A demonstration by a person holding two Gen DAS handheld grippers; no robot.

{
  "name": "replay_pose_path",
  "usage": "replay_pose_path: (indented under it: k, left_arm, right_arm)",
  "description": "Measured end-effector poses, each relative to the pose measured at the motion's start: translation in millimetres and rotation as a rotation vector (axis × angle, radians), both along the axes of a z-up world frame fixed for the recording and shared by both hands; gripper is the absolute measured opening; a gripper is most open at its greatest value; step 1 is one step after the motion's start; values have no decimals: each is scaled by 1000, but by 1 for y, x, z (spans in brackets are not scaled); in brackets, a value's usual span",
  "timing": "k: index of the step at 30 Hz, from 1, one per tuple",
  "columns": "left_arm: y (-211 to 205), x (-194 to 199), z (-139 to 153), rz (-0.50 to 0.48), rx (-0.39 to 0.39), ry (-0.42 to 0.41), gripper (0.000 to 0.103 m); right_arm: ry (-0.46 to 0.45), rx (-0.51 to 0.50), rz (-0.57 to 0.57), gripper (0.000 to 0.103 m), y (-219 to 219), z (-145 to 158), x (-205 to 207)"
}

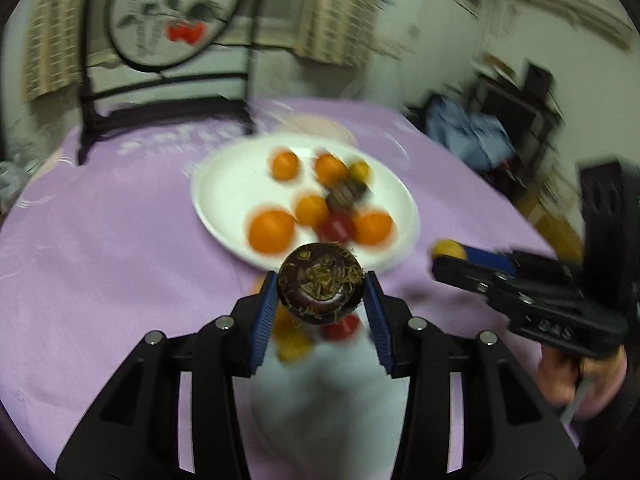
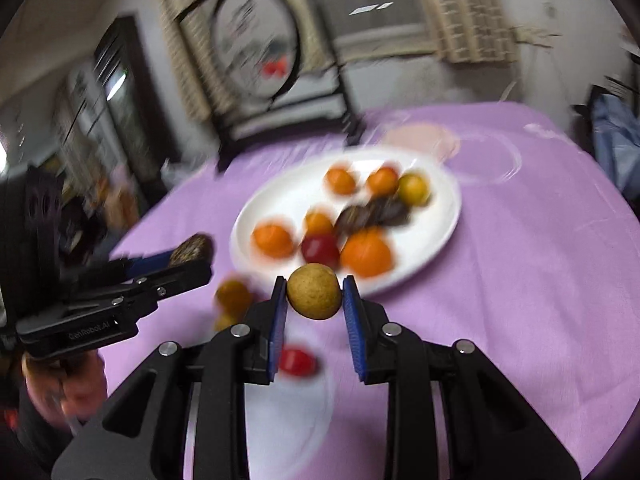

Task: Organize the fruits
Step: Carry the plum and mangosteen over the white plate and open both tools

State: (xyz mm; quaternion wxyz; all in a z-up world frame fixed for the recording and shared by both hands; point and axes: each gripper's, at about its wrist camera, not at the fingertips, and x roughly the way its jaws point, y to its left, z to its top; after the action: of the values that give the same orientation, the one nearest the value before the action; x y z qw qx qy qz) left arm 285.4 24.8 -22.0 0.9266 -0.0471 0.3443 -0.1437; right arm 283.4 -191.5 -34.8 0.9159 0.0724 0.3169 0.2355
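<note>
Both hands are mid-carry, each bringing a piece toward the white plate (image 1: pixel 224 216) on the purple-clothed table (image 1: pixel 100 260). The left gripper (image 1: pixel 322 292) has its fingers clamped on a dark brown water chestnut (image 1: pixel 320 288), held just short of the plate's near rim. On the plate lie oranges (image 1: pixel 271 231), a red fruit and other dark pieces. The right gripper (image 2: pixel 315 300) pinches a tan, speckled round fruit (image 2: pixel 314 297), also near the rim. Next, I judge, each must reach over the plate and release beside its own kind; loose fruit (image 2: pixel 296 361) remains below.
</note>
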Motion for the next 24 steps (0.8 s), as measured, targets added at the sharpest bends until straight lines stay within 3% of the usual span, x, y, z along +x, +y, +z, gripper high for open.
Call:
replay_pose_path:
  k: [7,13,15,16,17,18,24]
  left_arm:
    - [9,73,-2,147,-2,27,44]
    - [10,92,-16,172,38,73,44]
    - [10,94,-19,174,45,84,46]
    - [9,93,-18,180,51,81,52]
    - [9,90,-16,191,59,69,76]
    - [8,82,-10,215,73,34,90]
    - [0,42,16,223,164,-60,99]
  right_arm:
    - [4,-1,-110,28,2,-8,58]
    - [14,-17,-114,29,5,-15,87]
    - [21,-19,-117,43,4,-16,89]
    - [25,-24,-132,49,3,-15,87]
    - [21,-26,-145,64,2,-13,83]
    - [-4,-20,-154,65,0,-8,78]
    - [-73,-37,-124,65,0,15,38]
